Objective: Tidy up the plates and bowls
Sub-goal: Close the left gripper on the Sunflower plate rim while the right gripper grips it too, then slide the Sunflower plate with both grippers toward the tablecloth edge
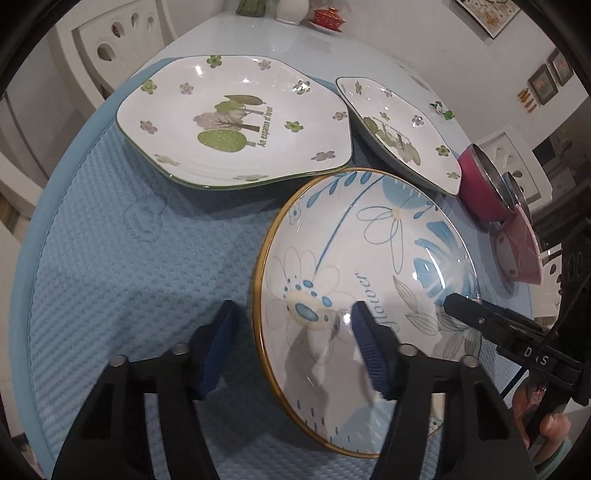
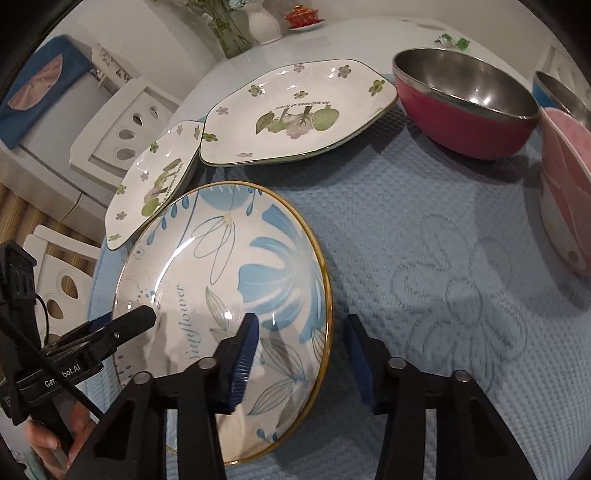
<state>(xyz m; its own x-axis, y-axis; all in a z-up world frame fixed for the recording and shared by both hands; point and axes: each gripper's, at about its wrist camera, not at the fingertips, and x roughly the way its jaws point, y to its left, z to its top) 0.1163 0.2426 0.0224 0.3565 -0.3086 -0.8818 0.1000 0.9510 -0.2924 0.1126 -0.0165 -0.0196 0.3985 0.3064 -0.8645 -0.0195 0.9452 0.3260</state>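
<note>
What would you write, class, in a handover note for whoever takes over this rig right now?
Left gripper: open, straddling one side of the sunflower plate rim.
Right gripper: open, straddling the opposite side.
Two tree plates lie behind it on the blue mat. The pink steel bowl, blue steel bowl and pink bowl sit beside them.
Done: no neat stack yet.
Left: grip, lift, stack plates, nest bowls.

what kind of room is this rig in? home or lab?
Most likely a home dining area. Crockery sits on a blue quilted mat over a white table, white cut-out chairs stand around it, framed pictures hang on the wall, and a vase stands at the far end.
</note>
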